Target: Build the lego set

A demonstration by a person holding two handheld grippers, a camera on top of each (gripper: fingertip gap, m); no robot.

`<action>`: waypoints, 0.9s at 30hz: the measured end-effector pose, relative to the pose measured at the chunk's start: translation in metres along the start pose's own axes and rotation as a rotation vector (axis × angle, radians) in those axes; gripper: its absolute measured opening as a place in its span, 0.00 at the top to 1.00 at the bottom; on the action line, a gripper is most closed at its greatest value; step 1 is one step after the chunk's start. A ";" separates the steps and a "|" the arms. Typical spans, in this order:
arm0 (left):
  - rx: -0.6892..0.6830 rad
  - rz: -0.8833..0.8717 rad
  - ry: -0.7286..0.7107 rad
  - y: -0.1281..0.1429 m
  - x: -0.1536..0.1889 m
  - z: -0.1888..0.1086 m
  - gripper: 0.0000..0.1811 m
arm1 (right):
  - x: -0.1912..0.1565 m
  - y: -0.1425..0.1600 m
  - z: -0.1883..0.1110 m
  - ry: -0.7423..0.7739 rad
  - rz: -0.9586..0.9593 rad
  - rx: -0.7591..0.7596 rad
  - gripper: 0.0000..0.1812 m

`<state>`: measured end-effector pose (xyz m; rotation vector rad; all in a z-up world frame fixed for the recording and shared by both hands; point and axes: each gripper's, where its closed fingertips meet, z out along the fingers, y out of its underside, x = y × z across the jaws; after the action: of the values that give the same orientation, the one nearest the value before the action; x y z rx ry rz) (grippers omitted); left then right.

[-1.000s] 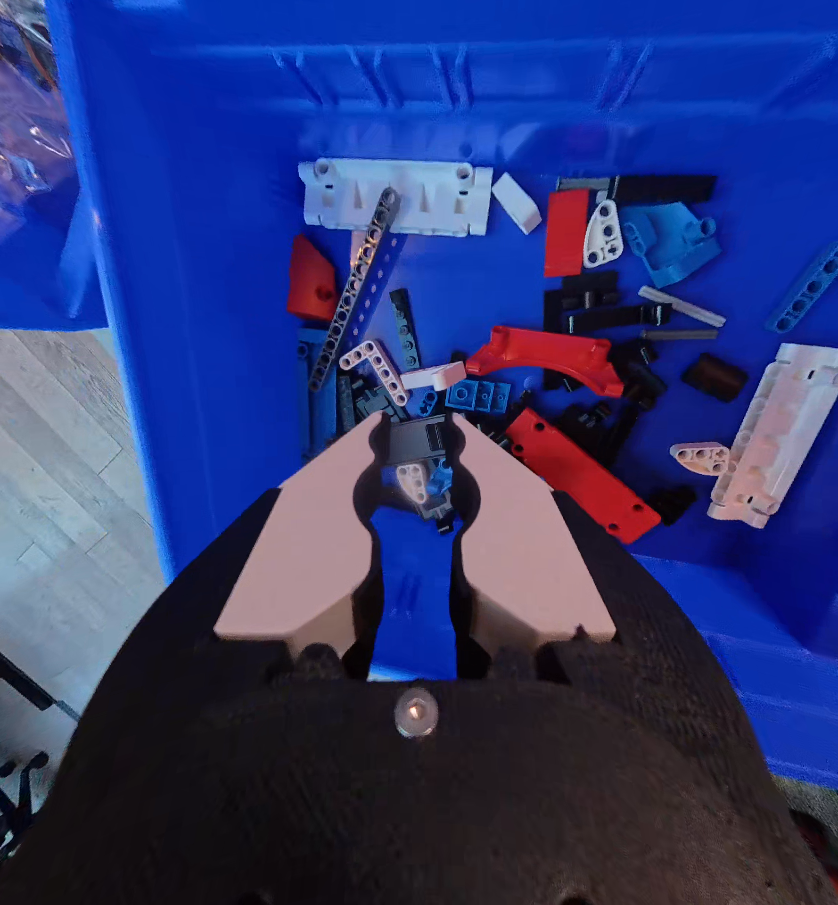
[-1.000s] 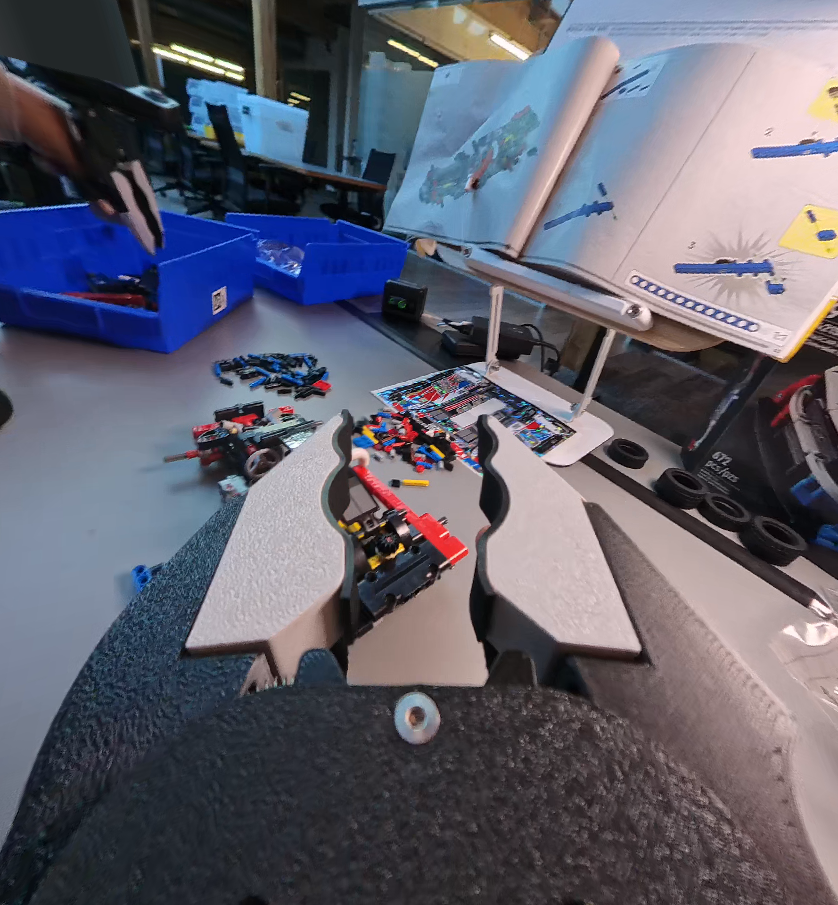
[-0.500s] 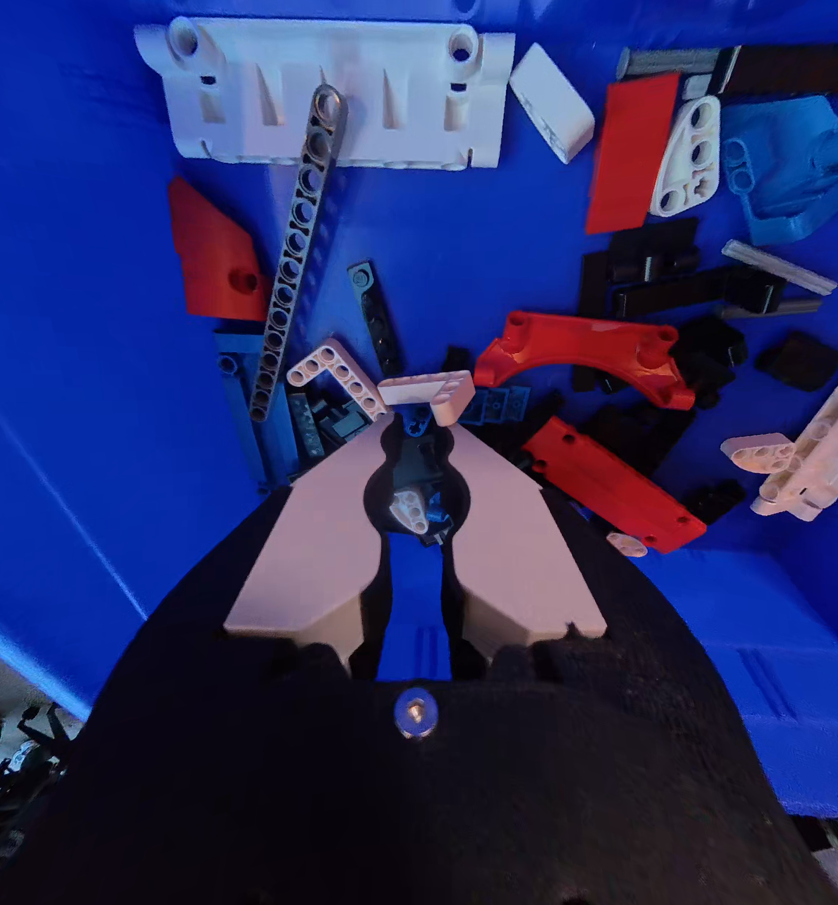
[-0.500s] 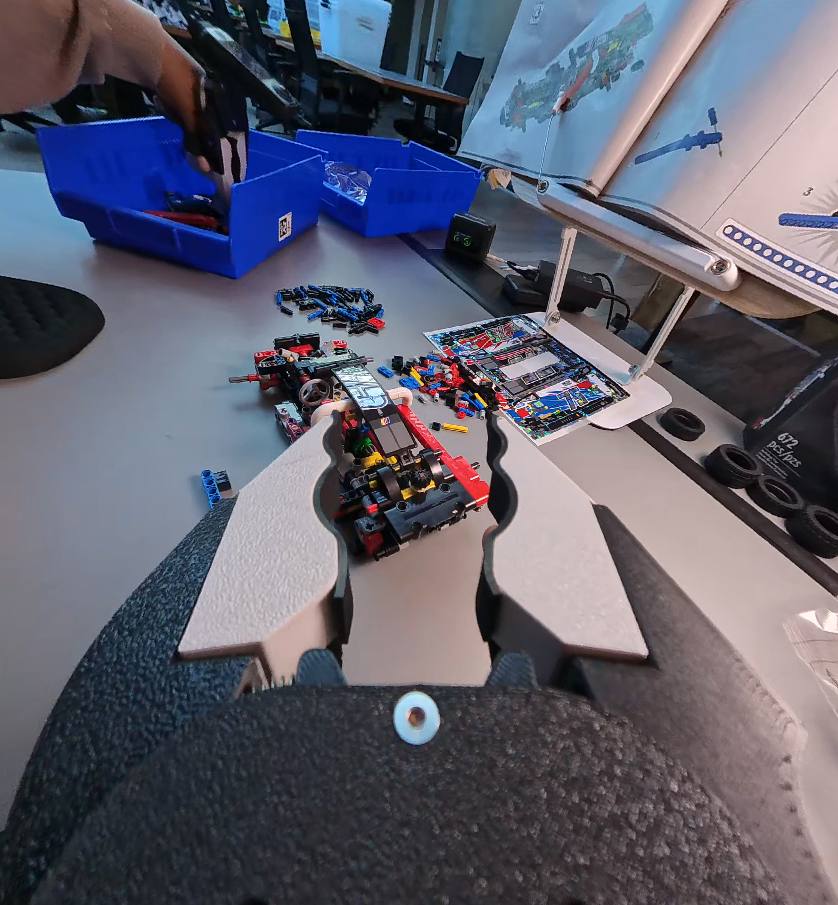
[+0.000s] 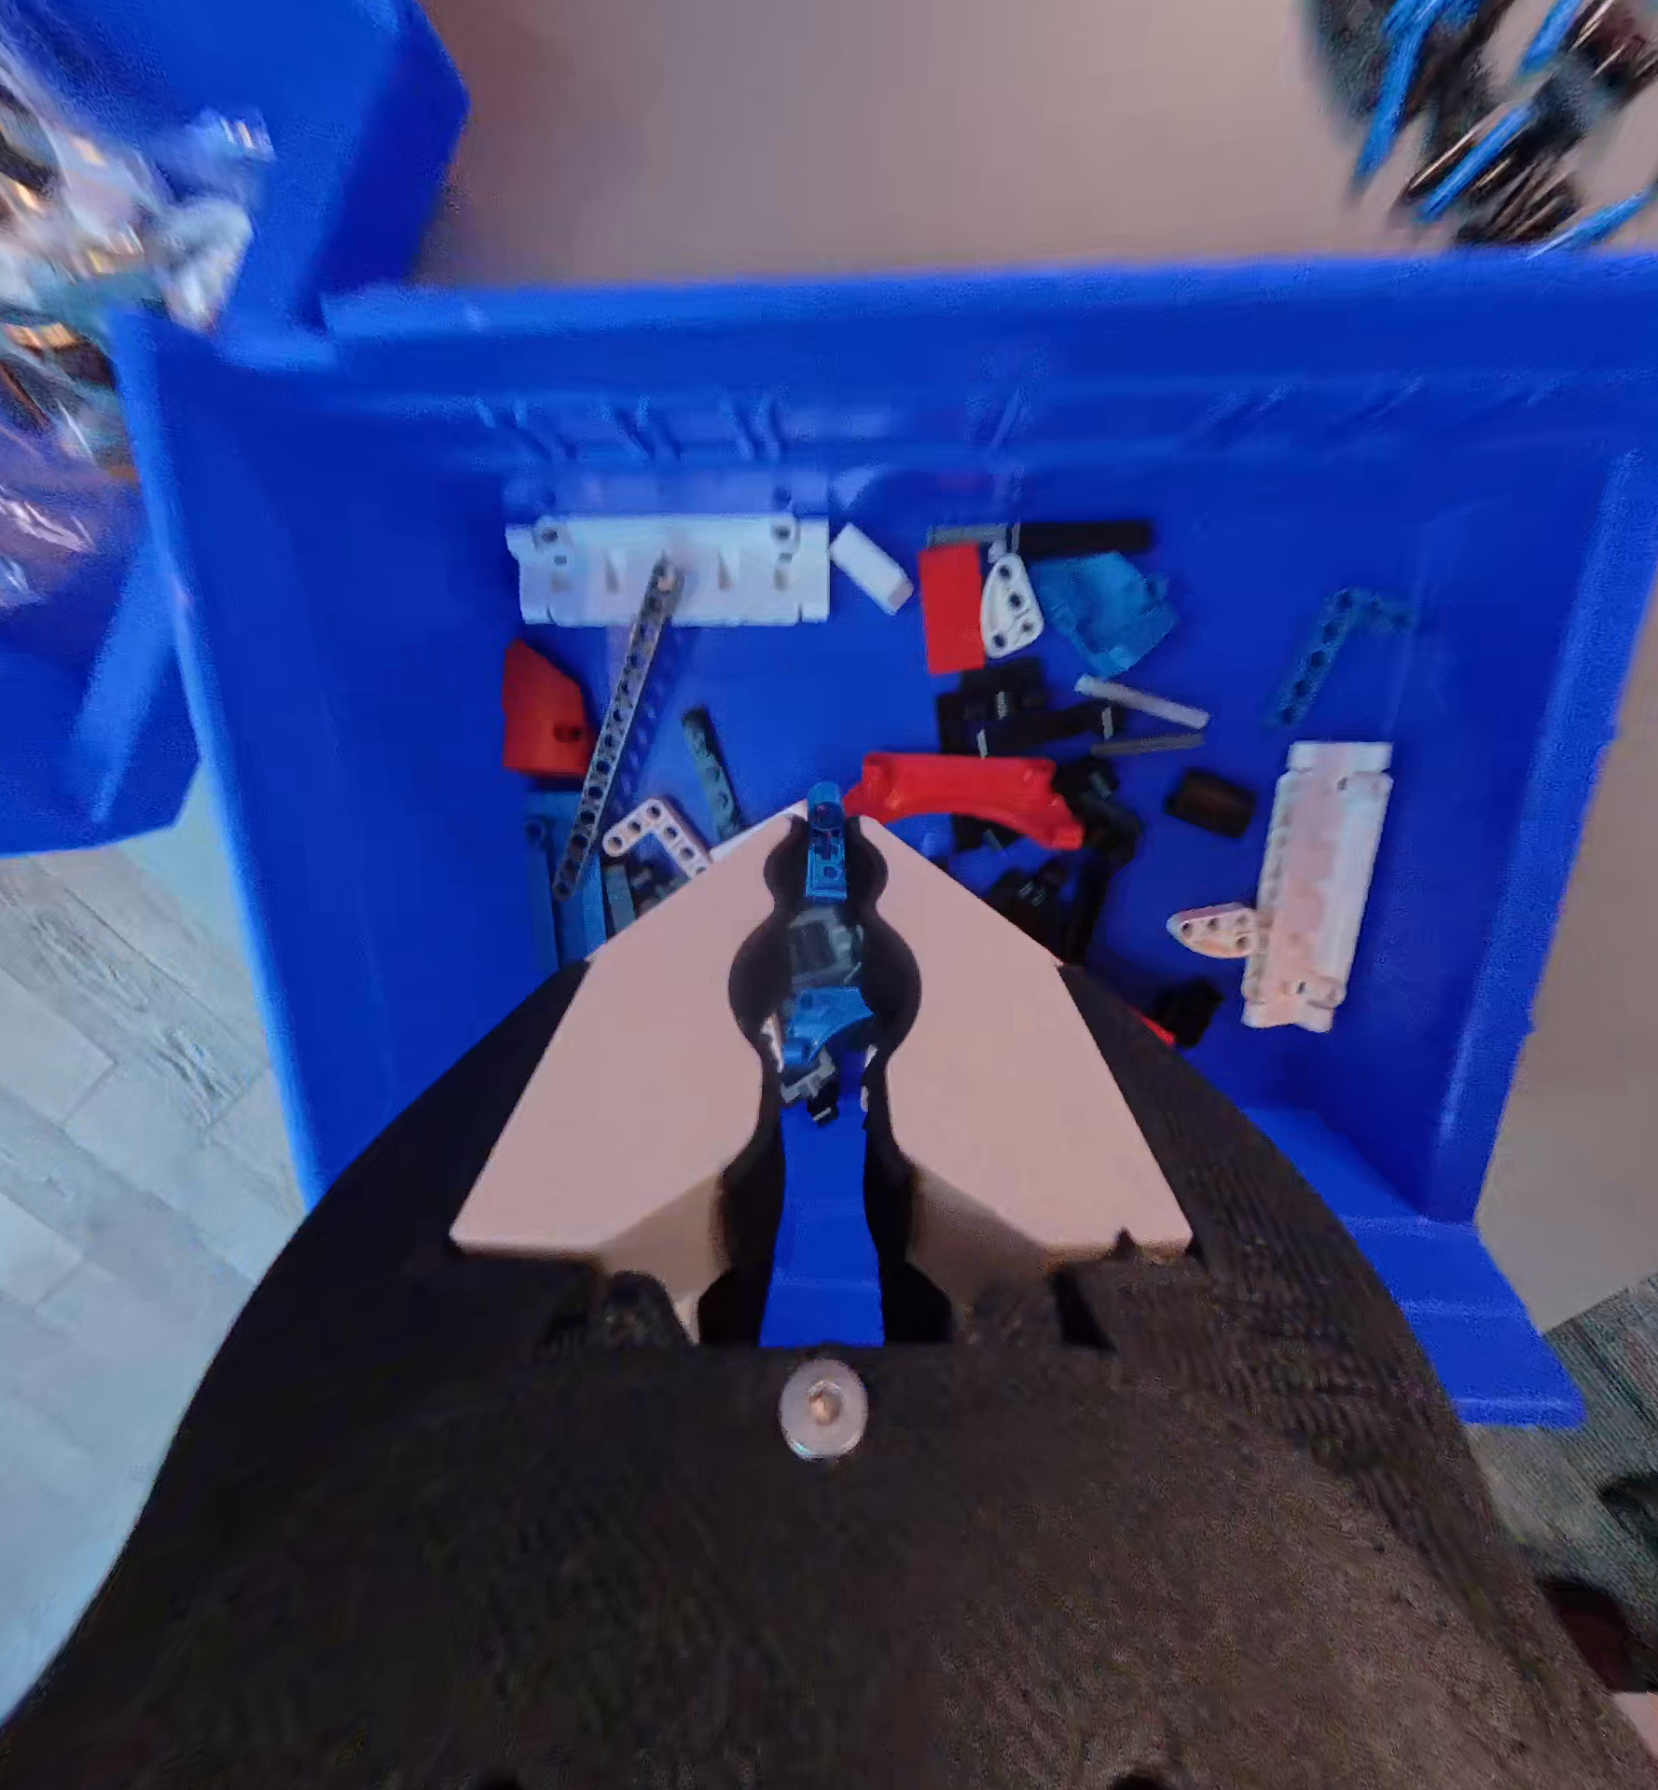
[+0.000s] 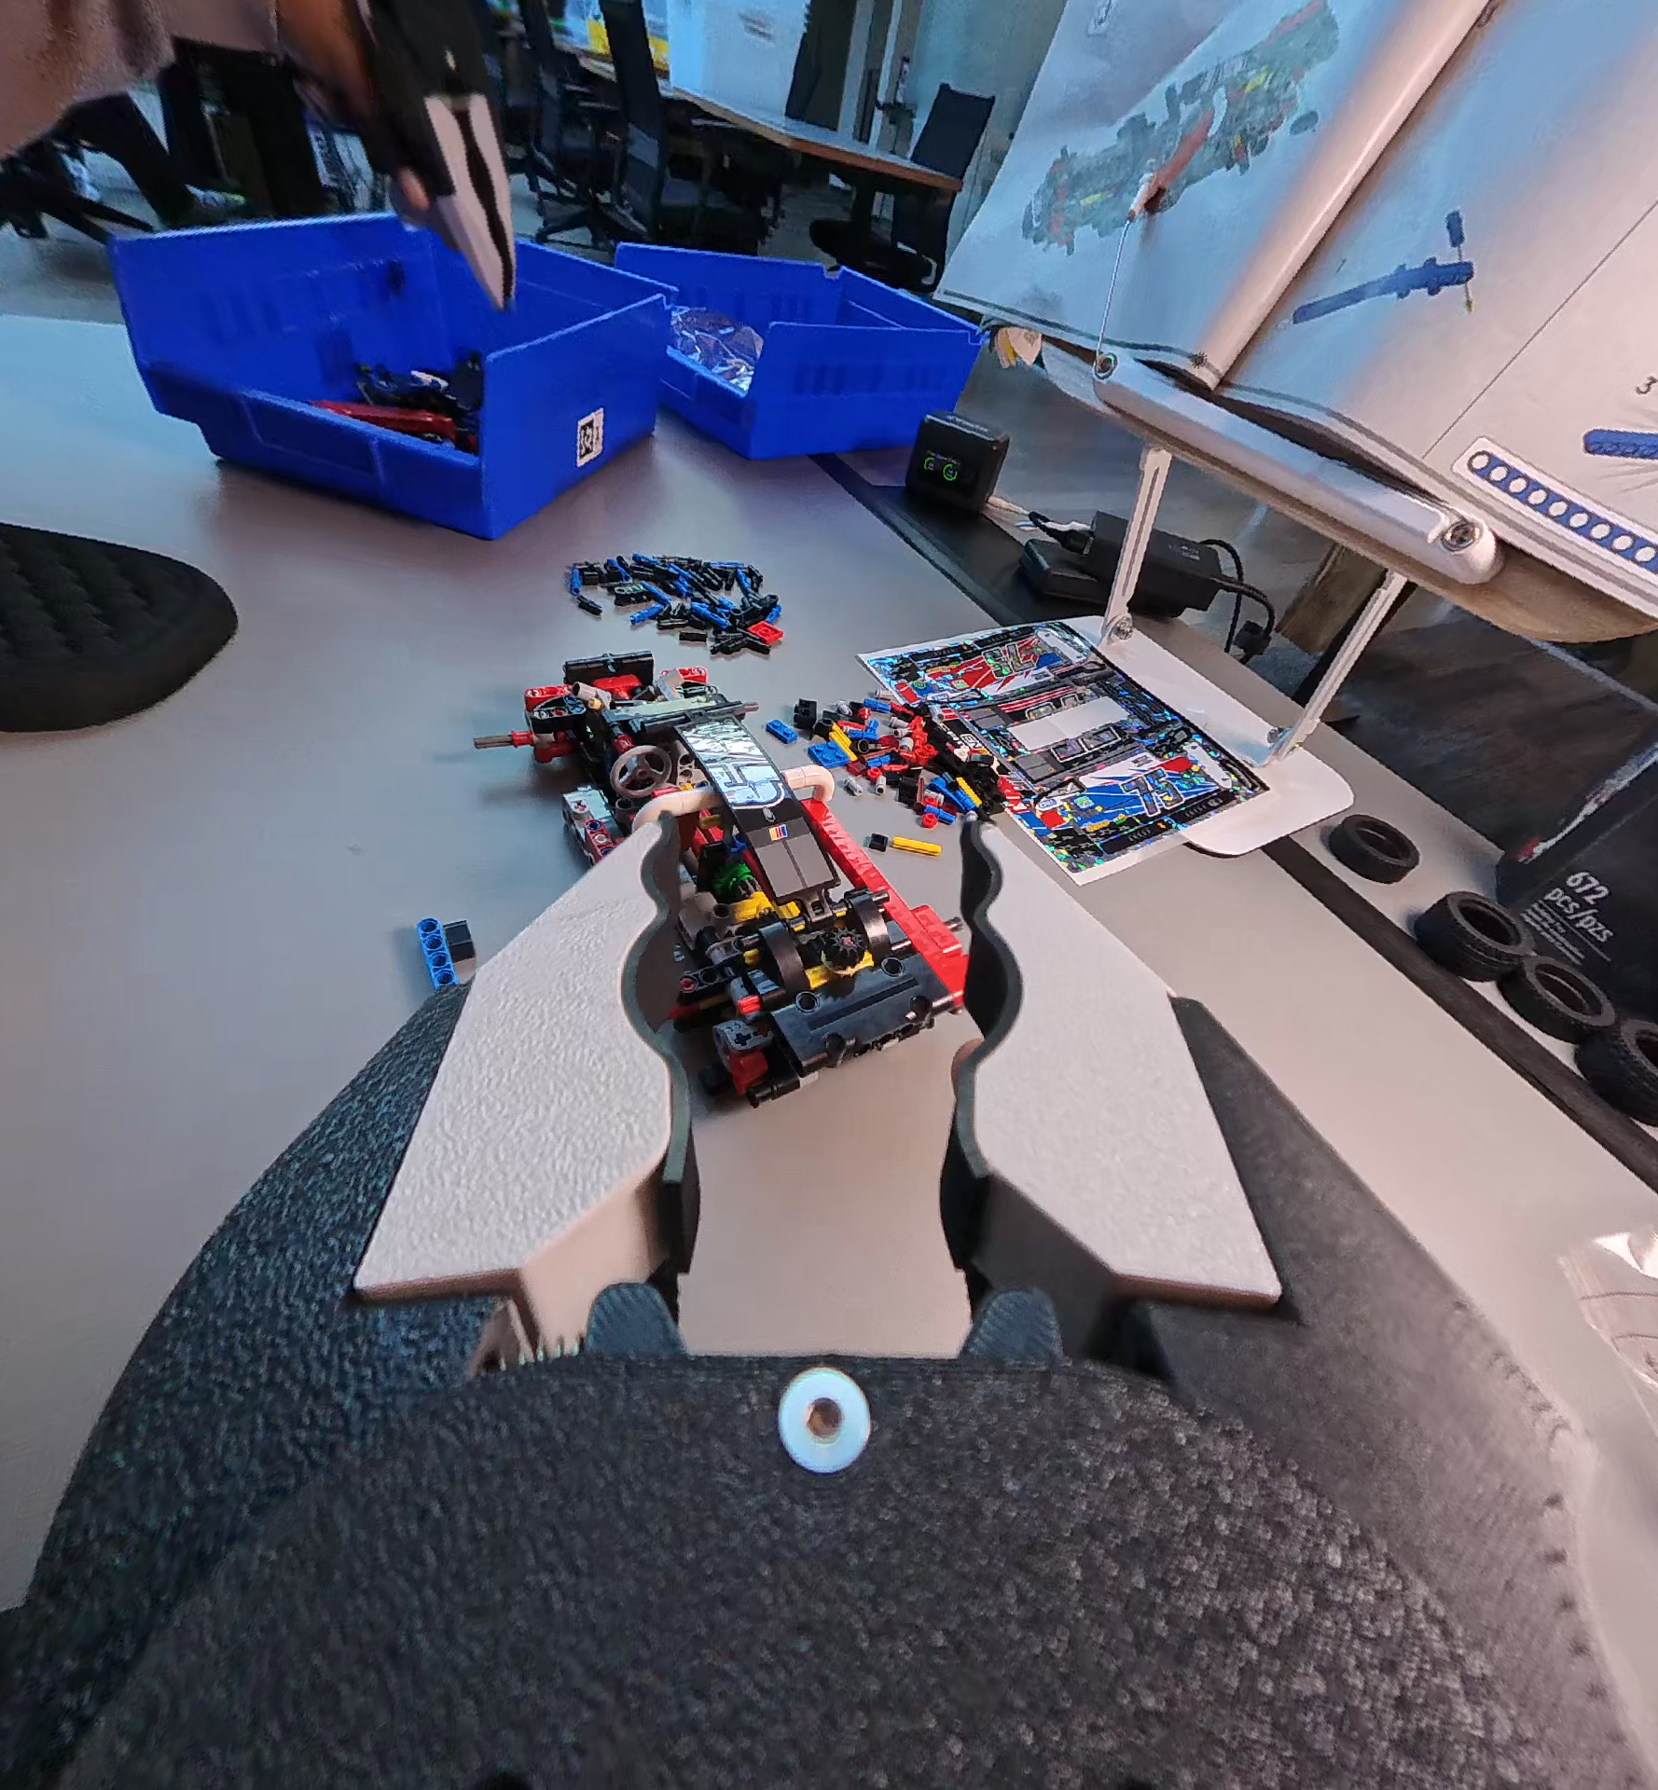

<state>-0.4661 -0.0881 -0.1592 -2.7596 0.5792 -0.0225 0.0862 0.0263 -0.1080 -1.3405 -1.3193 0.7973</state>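
Left gripper (image 5: 825, 823), apparently around blue piece (image 5: 823, 852)

I count two blue bins (image 6: 389, 387) on my table, the nearer with loose parts, the farther (image 6: 806, 387) with clear bags. Four black tyres (image 6: 1474, 935) sit loose along the right edge. One part-built car (image 6: 777, 901) lies before my right gripper (image 6: 811, 852). Two heaps of small pieces: one blue-black (image 6: 680, 601), one mixed-colour (image 6: 893, 756). One sticker sheet (image 6: 1067, 736), one open instruction book (image 6: 1387, 194) on its stand. In the nearer bin, two large white panels (image 5: 670, 581), one red arch (image 5: 961, 789). One small blue piece (image 5: 823, 852) is pinched in my left gripper (image 5: 823, 823).
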 end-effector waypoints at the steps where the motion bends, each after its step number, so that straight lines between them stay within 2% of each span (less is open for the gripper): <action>1: 0.071 0.019 0.007 -0.015 0.010 -0.012 0.97 | -0.001 0.000 0.001 -0.006 0.002 -0.003 0.69; 4: 0.342 0.117 0.093 -0.072 0.066 -0.048 0.97 | -0.009 -0.002 0.005 -0.037 0.004 -0.005 0.71; 8: 0.692 0.296 0.310 -0.142 0.182 -0.084 0.97 | -0.029 -0.015 0.017 -0.112 0.015 0.022 0.74; 12: 0.918 0.407 0.588 -0.183 0.298 -0.082 0.98 | -0.059 -0.038 0.032 -0.222 0.015 0.064 0.80; 16: 1.032 0.340 0.915 -0.211 0.381 -0.067 0.97 | -0.087 -0.056 0.045 -0.276 -0.055 0.095 0.82; 19: 1.028 0.283 1.077 -0.223 0.415 -0.054 0.97 | -0.101 -0.062 0.051 -0.287 -0.122 0.097 0.83; 23: 1.025 0.274 1.129 -0.227 0.428 -0.042 0.97 | -0.107 -0.070 0.052 -0.320 -0.066 0.140 0.93; 27: 1.027 0.267 1.142 -0.225 0.426 -0.040 0.97 | -0.107 -0.070 0.053 -0.334 -0.034 0.149 0.93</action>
<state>0.0093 -0.0729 -0.0720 -1.4400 0.8361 -1.4232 -0.0008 -0.0763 -0.0756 -1.0950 -1.5031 1.1088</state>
